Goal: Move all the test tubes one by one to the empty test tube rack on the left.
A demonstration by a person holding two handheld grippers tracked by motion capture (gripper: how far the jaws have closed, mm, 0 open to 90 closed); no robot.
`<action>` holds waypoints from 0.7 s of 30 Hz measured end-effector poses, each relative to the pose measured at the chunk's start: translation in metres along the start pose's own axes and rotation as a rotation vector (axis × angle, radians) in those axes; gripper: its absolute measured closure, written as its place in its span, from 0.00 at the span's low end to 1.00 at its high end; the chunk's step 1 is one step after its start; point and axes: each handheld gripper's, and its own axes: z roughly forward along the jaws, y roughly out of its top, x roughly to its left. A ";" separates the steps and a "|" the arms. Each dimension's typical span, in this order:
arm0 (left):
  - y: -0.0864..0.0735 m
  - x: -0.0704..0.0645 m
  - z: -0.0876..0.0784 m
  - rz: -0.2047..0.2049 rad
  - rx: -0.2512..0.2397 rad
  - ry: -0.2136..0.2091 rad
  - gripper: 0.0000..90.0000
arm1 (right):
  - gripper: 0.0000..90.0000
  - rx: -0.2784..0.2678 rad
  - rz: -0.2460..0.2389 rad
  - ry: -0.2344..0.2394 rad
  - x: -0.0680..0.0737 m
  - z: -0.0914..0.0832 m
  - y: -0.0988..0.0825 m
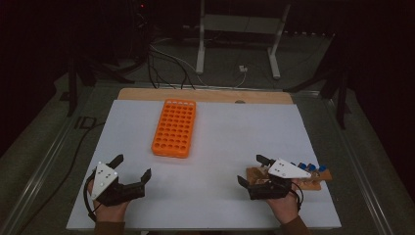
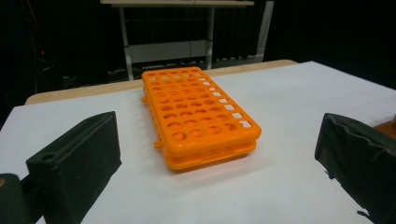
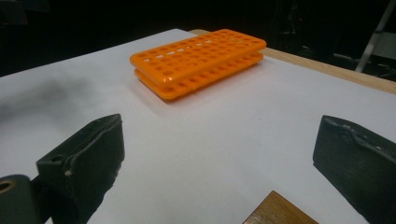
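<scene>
I see an orange rack lying flat on the white table, left of centre and toward the far half. It is a long rectangle full of round holes, all of which look empty, and its long side runs away from me. From the left gripper view the rack sits straight ahead between my two jaws, well apart from them. From the right gripper view the rack lies farther off, ahead and to the left.

My left tongs rest at the near left of the table, held in a hand, jaws spread wide and holding nothing. They point toward the rack.

My right tongs sit at the near right, also held in a hand, jaws spread wide with nothing between them. Just behind them lies a wooden block with several blue-capped tubes standing in it near the table's right edge. A corner of that block shows at the bottom of the right gripper view, between the jaws.

A strip of bare wood runs along the table's far edge. Beyond it the floor is dark, with cables and a white metal stand.
</scene>
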 end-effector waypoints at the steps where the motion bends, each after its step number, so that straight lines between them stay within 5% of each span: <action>1: 0.000 0.000 -0.001 -0.003 -0.003 0.001 0.01 | 0.03 -0.004 0.003 0.003 0.000 0.000 0.000; 15: -0.003 -0.001 0.000 -0.010 -0.001 0.009 0.01 | 0.03 -0.023 0.000 0.016 -0.001 -0.005 0.008; 21: -0.005 -0.001 0.001 -0.016 0.002 0.005 0.01 | 0.03 -0.035 -0.018 0.005 -0.005 -0.019 0.021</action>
